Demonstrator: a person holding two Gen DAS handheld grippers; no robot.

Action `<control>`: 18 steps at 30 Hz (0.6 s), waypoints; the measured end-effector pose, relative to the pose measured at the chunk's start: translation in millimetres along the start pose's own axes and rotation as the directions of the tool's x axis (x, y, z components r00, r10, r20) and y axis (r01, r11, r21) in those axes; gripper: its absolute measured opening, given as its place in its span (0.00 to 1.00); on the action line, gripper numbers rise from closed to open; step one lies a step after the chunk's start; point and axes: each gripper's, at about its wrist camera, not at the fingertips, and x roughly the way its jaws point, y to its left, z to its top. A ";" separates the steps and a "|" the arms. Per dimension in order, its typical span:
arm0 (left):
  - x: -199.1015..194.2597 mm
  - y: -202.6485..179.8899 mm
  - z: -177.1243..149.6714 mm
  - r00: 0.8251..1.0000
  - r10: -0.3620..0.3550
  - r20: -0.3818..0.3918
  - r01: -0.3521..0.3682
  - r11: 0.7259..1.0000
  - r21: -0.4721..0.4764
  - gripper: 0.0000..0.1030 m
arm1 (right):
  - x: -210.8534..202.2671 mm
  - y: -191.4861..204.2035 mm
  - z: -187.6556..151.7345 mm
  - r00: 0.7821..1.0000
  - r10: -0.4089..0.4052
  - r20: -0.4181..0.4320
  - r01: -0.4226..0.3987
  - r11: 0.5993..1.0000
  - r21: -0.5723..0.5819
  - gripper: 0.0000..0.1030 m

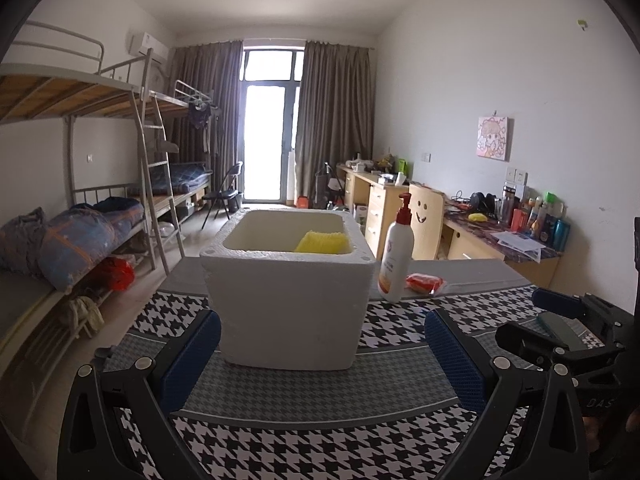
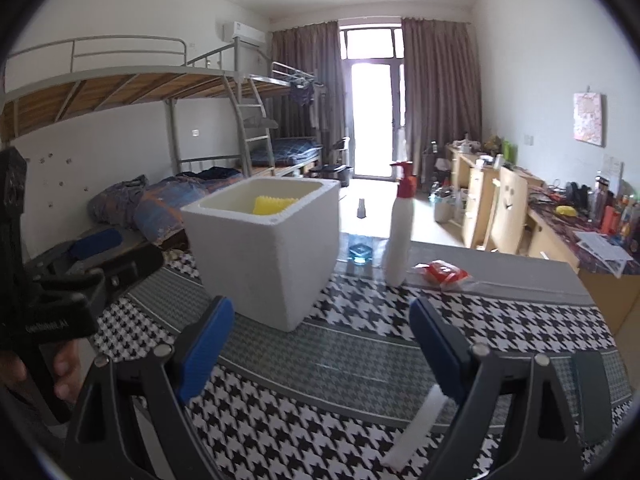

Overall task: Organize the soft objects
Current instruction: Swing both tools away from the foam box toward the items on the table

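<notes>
A white foam box [image 1: 288,304] stands on the houndstooth tablecloth [image 1: 320,440], with a yellow ridged sponge [image 1: 322,242] leaning inside it. To its right lies a red soft packet [image 1: 425,283], just beyond a white pump bottle [image 1: 396,256]. My left gripper [image 1: 322,320] is open, its blue pads framing the box's near face and holding nothing. In the right wrist view my right gripper [image 2: 320,312] is open and empty, short of the box [image 2: 260,264], sponge [image 2: 274,205], bottle [image 2: 398,236] and packet [image 2: 444,272].
A white flat strip [image 2: 412,428] lies on the cloth by my right gripper's right finger. A blue glass dish [image 2: 359,254] sits at the table's far edge. Bunk beds [image 1: 80,220] line the left wall, and cluttered desks [image 1: 500,236] the right. A hand [image 2: 60,368] holds the left gripper.
</notes>
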 end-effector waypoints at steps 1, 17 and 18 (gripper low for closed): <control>0.1 -1.3 -1.0 1.000 0.000 0.000 0.000 1.000 0.001 0.99 | -1.0 -1.4 -1.7 1.000 -0.006 0.001 0.006 1.000 0.004 0.89; 2.6 -18.7 -13.4 0.997 -0.070 -0.035 0.071 0.997 0.019 0.99 | -21.3 -26.1 -22.2 0.998 -0.058 -0.011 0.058 0.995 0.083 0.89; 2.6 -20.9 -14.1 0.996 -0.076 -0.037 0.077 0.997 0.020 0.99 | -22.3 -26.5 -23.3 0.998 -0.062 -0.014 0.063 0.995 0.082 0.89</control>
